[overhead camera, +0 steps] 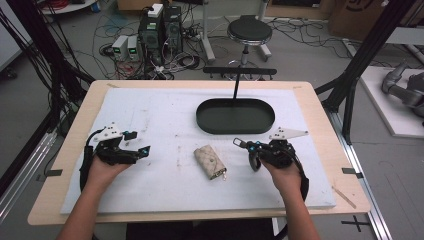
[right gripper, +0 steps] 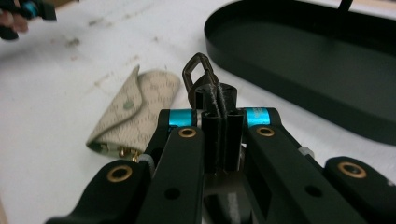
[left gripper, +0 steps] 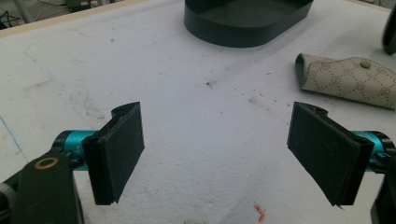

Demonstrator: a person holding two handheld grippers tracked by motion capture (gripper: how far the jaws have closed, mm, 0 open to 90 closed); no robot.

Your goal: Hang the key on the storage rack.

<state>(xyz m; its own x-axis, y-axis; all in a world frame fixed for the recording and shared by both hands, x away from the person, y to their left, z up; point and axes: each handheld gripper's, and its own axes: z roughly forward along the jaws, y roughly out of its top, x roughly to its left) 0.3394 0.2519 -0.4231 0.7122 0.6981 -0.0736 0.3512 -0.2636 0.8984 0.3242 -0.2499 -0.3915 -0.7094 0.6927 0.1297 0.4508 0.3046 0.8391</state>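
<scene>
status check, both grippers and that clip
Left gripper open, holding nothing. Right gripper shut on dark clip. Key pouch on mat between them; path to black tray unobstructed.

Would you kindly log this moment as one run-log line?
left gripper open, empty | right gripper shut on dark clip | key pouch on mat between grippers | oval tray empty

The key pouch (overhead camera: 209,161) lies on the tabletop (overhead camera: 150,120) between the left gripper (overhead camera: 141,150) and the right gripper (overhead camera: 239,143). The tray (overhead camera: 235,116) sits beyond the right gripper.
</scene>
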